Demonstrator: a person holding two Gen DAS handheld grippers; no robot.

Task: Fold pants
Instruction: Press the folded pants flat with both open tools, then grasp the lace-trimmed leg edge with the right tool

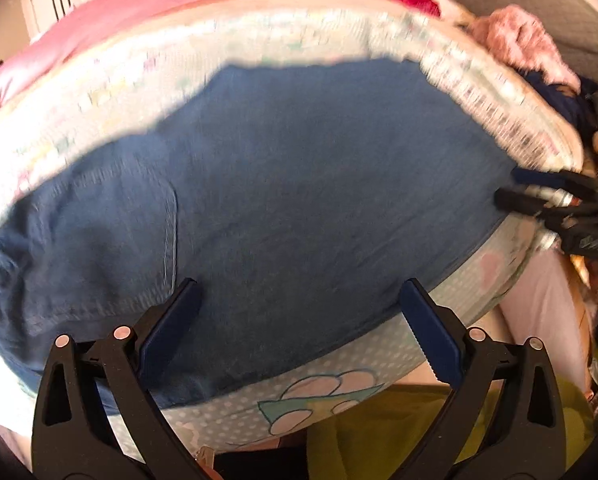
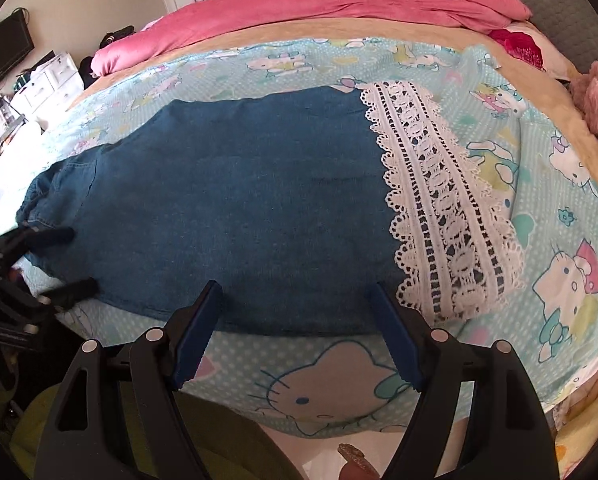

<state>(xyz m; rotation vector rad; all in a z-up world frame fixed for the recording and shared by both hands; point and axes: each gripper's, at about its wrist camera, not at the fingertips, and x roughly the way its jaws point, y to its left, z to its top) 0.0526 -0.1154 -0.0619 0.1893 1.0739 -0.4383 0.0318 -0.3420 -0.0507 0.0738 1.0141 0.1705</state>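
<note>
Blue denim pants (image 2: 235,216) lie flat on a light blue cartoon-cat bedsheet (image 2: 539,184), waist to the left, white lace hem (image 2: 439,208) to the right. In the left wrist view the pants (image 1: 279,200) fill the middle, with a back pocket at left. My left gripper (image 1: 299,304) is open and empty over the near edge at the waist end; it also shows in the right wrist view (image 2: 71,260). My right gripper (image 2: 295,304) is open and empty over the near edge close to the lace; it shows at the right in the left wrist view (image 1: 511,188).
A pink duvet (image 2: 339,4) is bunched along the far side of the bed. A pink fluffy item (image 2: 595,96) lies at the right edge. White drawers (image 2: 47,80) and a dark screen (image 2: 3,52) stand at far left. Yellow-green fabric (image 1: 419,432) is below the bed edge.
</note>
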